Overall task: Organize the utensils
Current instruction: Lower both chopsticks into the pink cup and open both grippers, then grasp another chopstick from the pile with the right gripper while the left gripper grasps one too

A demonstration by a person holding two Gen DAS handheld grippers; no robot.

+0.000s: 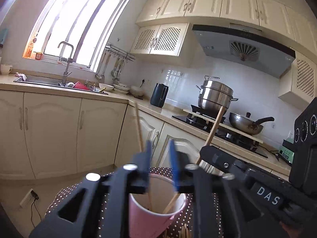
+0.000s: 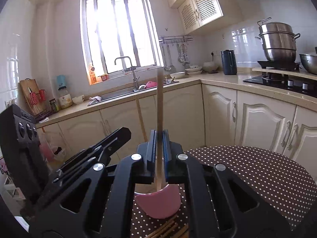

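Note:
A pink paper cup (image 1: pixel 156 208) stands on a round table with a brown polka-dot cloth (image 2: pixel 247 170). Two wooden chopsticks stand in the cup: one (image 1: pixel 139 127) leans left, the other (image 1: pixel 215 127) leans right. My left gripper (image 1: pixel 160 148) hovers open above the cup's rim, its blue pads apart and holding nothing. My right gripper (image 2: pixel 159 138) is shut on the upright chopstick (image 2: pixel 159 103), whose lower end is inside the cup (image 2: pixel 160 203). The other chopstick (image 2: pixel 141 117) shows behind the left finger. Several loose chopsticks (image 2: pixel 168 228) lie on the cloth in front of the cup.
Cream kitchen cabinets (image 1: pixel 51 130) run behind the table. The counter holds a sink with a tap (image 2: pixel 128 73), a dark kettle (image 2: pixel 228 62), a steel steamer pot (image 2: pixel 277 39) and a wok on the hob (image 1: pixel 247 126). The right gripper's body (image 1: pixel 257 188) is close beside my left one.

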